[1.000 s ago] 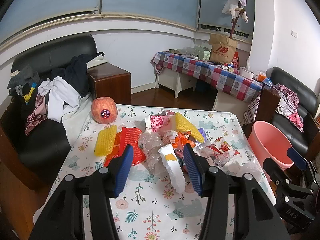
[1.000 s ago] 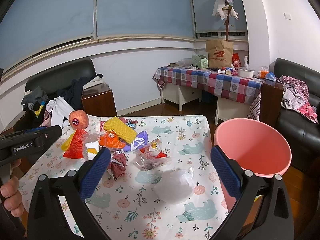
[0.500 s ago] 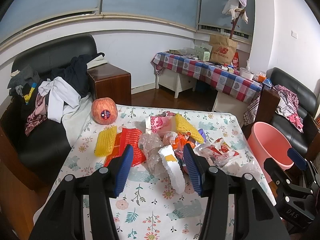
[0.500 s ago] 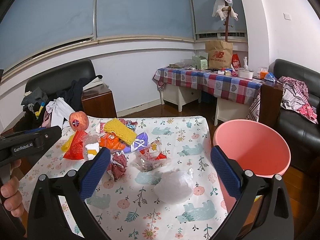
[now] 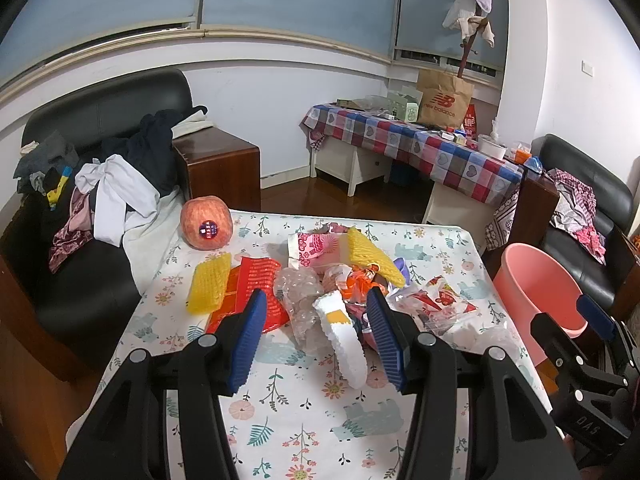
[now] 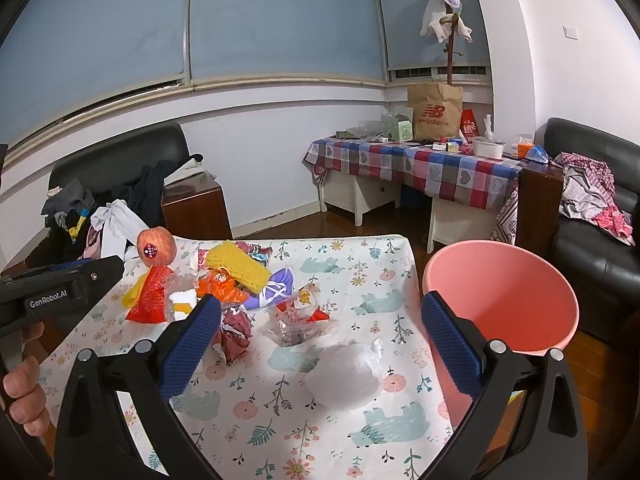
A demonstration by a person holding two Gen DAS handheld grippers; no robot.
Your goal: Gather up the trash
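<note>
A low table [image 5: 432,240] covered in a smooth floral oilcloth is seen from two handheld grippers. The left gripper [image 5: 316,336] is held with its ribbed blue fingers wide apart and nothing pressed between them. To the left of its fingers, a round red apple [image 5: 206,222] with a dark sticker sits at the table's far edge. Nearer, a yellow foam net sleeve [image 5: 208,287] with a waffled surface lies against a flat red mesh wrapper [image 5: 256,280]. Between the fingers, crinkled clear plastic [image 5: 298,292] lies under a long white foam sleeve [image 5: 346,344] with scalloped edges, which is not touched by either pad. Beyond the fingertips, a second yellow foam net [image 5: 370,256] leans on pink and orange printed wrappers [image 5: 320,246].

The right gripper [image 6: 320,326] is likewise spread wide with nothing held. Just inside its left finger lies a crumpled dark-red wrapper [image 6: 236,330]. Between the fingers are a glossy clear packet [image 6: 298,320] and, nearer, a rounded wad of white translucent plastic [image 6: 346,376]. Behind its right finger stands a smooth pink plastic bucket [image 6: 520,280], beside the table's edge.
</note>
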